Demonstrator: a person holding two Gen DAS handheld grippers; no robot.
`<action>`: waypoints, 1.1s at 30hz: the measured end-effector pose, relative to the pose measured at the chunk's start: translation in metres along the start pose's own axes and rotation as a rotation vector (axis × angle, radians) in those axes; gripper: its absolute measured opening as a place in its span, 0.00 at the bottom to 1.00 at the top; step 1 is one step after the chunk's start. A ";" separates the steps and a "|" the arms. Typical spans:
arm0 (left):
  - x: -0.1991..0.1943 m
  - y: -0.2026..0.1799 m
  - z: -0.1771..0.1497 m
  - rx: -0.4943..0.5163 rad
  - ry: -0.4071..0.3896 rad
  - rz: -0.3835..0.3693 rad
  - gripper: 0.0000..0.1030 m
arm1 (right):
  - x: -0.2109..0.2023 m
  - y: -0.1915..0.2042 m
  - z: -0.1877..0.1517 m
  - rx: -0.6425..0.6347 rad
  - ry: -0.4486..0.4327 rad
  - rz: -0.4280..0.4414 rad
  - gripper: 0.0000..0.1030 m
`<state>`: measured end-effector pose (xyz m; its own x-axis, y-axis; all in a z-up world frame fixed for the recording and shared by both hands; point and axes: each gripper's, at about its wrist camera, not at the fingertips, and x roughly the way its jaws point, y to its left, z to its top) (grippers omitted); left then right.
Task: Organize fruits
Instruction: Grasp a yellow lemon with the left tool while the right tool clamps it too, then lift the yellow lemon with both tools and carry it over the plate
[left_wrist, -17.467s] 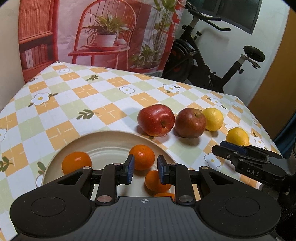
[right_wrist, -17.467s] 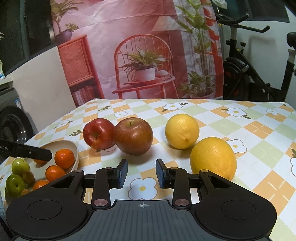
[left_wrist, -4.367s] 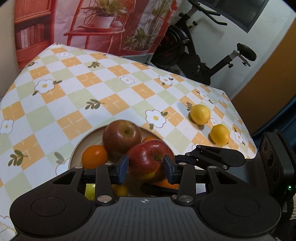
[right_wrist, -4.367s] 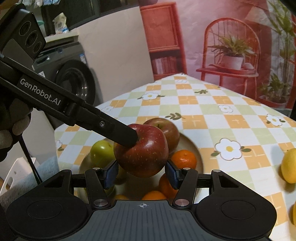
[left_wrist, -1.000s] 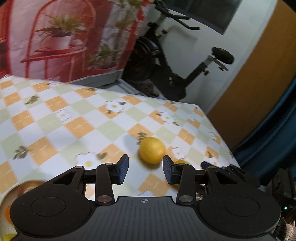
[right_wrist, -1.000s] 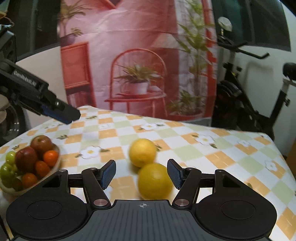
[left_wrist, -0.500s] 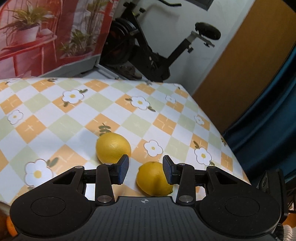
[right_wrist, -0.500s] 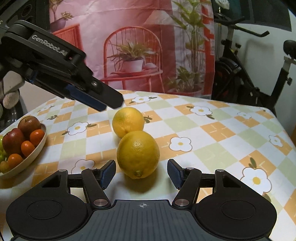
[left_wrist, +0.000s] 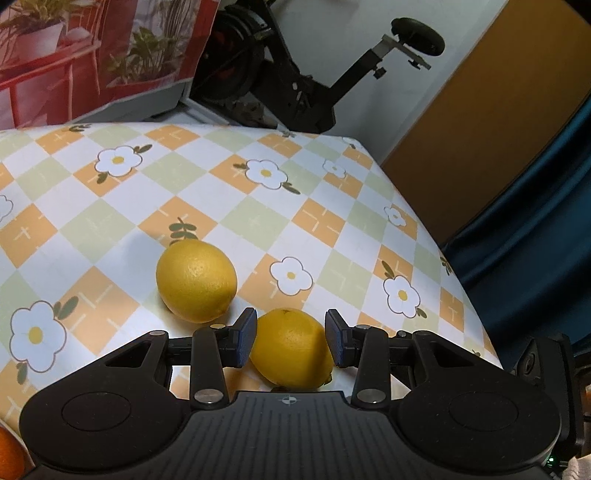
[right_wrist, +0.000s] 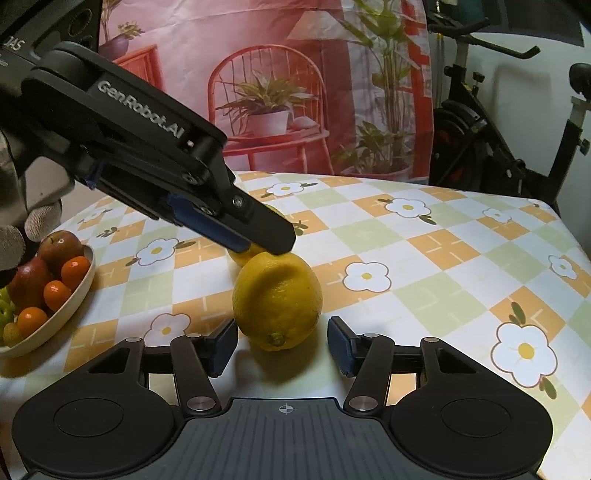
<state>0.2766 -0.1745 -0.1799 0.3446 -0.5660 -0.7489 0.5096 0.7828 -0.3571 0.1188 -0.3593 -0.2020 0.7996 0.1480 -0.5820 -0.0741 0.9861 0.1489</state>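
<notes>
Two yellow lemons lie on the checkered tablecloth. In the left wrist view the near lemon (left_wrist: 291, 347) sits between the open jaws of my left gripper (left_wrist: 291, 336), pads close to its sides, contact unclear. The second lemon (left_wrist: 196, 281) lies just left beyond it. In the right wrist view the near lemon (right_wrist: 277, 300) lies just ahead of my open right gripper (right_wrist: 282, 349). The left gripper's fingers (right_wrist: 236, 218) hover over its top and hide most of the second lemon (right_wrist: 246, 255).
A beige plate (right_wrist: 70, 309) with apples, mandarins and green fruit stands at the left. The table's right edge (left_wrist: 436, 236) drops off near the lemons. An exercise bike (left_wrist: 310, 81) and a printed backdrop (right_wrist: 280, 88) stand behind the table.
Both grippers have closed in on the near lemon. The left gripper's jaws now straddle it. The right gripper has moved nearer, with the lemon at its fingertips.
</notes>
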 end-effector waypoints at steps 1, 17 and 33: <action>0.002 -0.001 0.000 0.002 0.005 0.003 0.41 | 0.000 0.000 0.000 0.003 0.000 0.002 0.49; 0.009 -0.004 -0.003 0.042 0.025 0.006 0.41 | -0.001 -0.002 -0.002 0.013 -0.015 0.029 0.43; -0.076 0.025 -0.021 0.021 -0.059 0.054 0.41 | -0.011 0.066 0.027 -0.080 -0.061 0.140 0.43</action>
<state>0.2469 -0.1067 -0.1435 0.4177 -0.5376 -0.7325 0.5049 0.8076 -0.3048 0.1207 -0.2976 -0.1641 0.8127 0.2815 -0.5102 -0.2323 0.9595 0.1594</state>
